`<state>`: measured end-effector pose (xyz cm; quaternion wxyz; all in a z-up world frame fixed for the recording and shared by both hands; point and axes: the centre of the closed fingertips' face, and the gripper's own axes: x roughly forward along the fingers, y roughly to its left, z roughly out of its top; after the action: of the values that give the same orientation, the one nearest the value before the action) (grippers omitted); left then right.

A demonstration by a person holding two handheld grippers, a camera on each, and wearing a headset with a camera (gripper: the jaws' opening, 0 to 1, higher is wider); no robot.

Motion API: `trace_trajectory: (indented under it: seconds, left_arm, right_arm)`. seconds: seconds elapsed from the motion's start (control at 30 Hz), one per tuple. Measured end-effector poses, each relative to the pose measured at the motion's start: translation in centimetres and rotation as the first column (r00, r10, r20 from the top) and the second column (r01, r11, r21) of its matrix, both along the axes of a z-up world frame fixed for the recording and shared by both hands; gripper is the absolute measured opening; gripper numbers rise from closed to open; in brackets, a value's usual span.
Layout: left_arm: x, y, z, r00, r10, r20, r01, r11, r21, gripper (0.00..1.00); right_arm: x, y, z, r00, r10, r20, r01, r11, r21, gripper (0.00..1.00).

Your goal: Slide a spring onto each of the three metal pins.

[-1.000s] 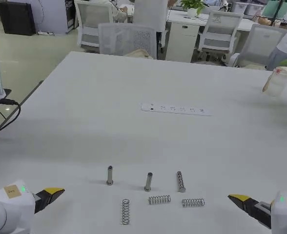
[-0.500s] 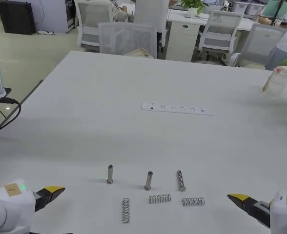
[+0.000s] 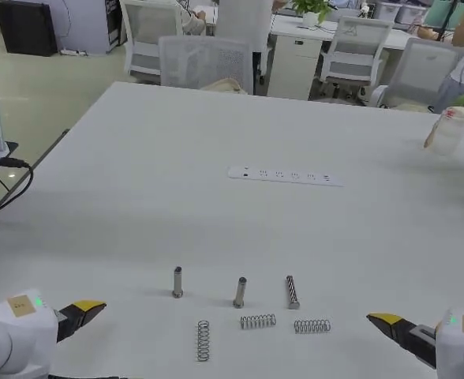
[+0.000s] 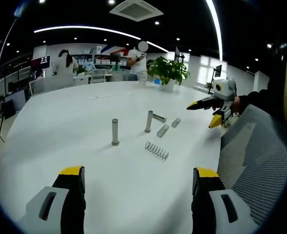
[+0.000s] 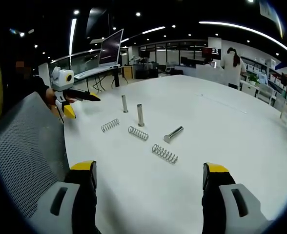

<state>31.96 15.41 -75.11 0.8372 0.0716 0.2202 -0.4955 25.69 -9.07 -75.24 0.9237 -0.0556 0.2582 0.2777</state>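
Note:
Two metal pins stand upright on the white table (image 3: 216, 142), the left pin (image 3: 177, 283) and the middle pin (image 3: 240, 292). The third pin (image 3: 292, 292) lies on its side. Three springs lie flat in front of them: one (image 3: 203, 341) on the left, one (image 3: 258, 321) in the middle, one (image 3: 312, 325) on the right. My left gripper (image 3: 84, 310) hovers open at the lower left, well short of the left pin (image 4: 114, 132). My right gripper (image 3: 387, 321) hovers open at the lower right, a short way from the nearest spring (image 5: 164, 153). Both hold nothing.
A white power strip (image 3: 285, 176) lies mid-table beyond the pins. A plastic cup (image 3: 449, 130) sits at the far right edge and a black cable (image 3: 11, 185) hangs off the left edge. Office chairs (image 3: 204, 63) line the far side.
Almost nothing: both grippers have sunk very slightly toward the picture's bottom edge. Pins and springs lie as before.

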Motion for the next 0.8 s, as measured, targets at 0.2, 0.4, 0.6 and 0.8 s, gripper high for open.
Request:
trace_trajectory:
  seconds: [0.2, 0.4, 0.6, 0.8]
  left_arm:
    - [-0.02, -0.03, 0.06, 1.000, -0.001, 0.001, 0.001, 1.000, 0.000, 0.88]
    - [0.05, -0.10, 0.22, 1.000, -0.001, 0.006, 0.001, 1.000, -0.001, 0.88]
    - [0.09, -0.15, 0.28, 1.000, -0.002, 0.009, 0.002, 1.000, -0.002, 0.88]
    - [0.08, -0.18, 0.33, 1.000, -0.004, 0.009, 0.004, 1.000, -0.002, 0.88]
  right_arm:
    - [-0.06, 0.03, -0.05, 1.000, 0.000, -0.001, 0.000, 1.000, 0.001, 0.89]
    - [-0.06, -0.01, -0.07, 1.000, -0.001, -0.001, 0.001, 1.000, 0.000, 0.89]
    - [0.03, -0.08, -0.03, 1.000, 0.000, -0.001, 0.000, 1.000, -0.002, 0.88]
    - [0.09, -0.16, 0.02, 1.000, -0.001, -0.003, 0.001, 1.000, -0.005, 0.88]
